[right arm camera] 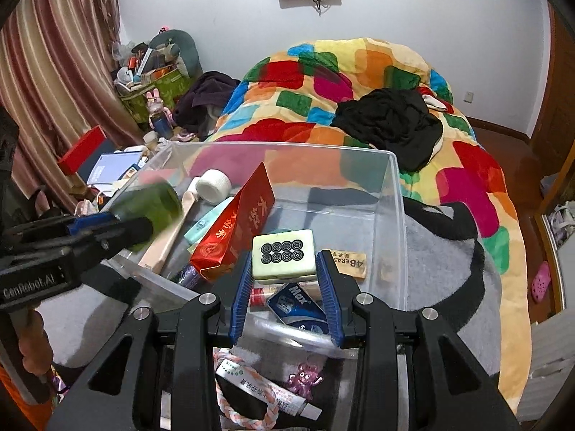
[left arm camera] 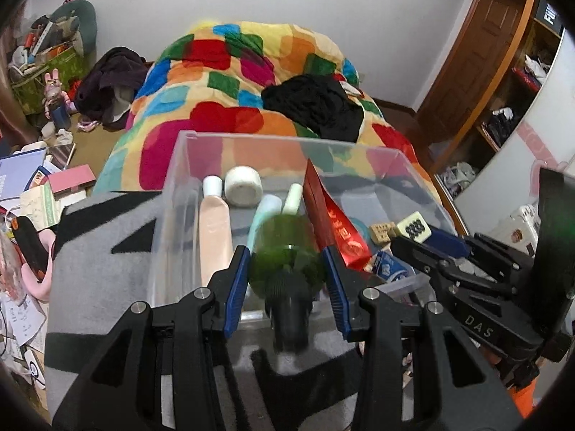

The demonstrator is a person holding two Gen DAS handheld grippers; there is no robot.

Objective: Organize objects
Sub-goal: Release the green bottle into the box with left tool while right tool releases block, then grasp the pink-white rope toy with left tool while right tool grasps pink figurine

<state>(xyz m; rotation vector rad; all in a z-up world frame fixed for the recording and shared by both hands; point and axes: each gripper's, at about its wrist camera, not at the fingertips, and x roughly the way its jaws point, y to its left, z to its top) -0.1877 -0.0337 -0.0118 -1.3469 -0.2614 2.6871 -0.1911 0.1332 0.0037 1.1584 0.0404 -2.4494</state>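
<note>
Left hand-held gripper (left arm camera: 287, 269) clamps a green bottle (left arm camera: 284, 248) (blurred; cap end hidden).

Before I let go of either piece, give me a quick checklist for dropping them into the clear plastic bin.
1. Left hand-held gripper clamped on the dark green round bottle: ok.
2. Right hand-held gripper clamped on the cream mahjong tile with eight circles: ok.
3. Bottle over the clear plastic bin: ok.
4. Tile over the bin: ok.
5. Bare floor in the bin: ok, right side.
6. Red foil packet stable: cannot tell.
</note>
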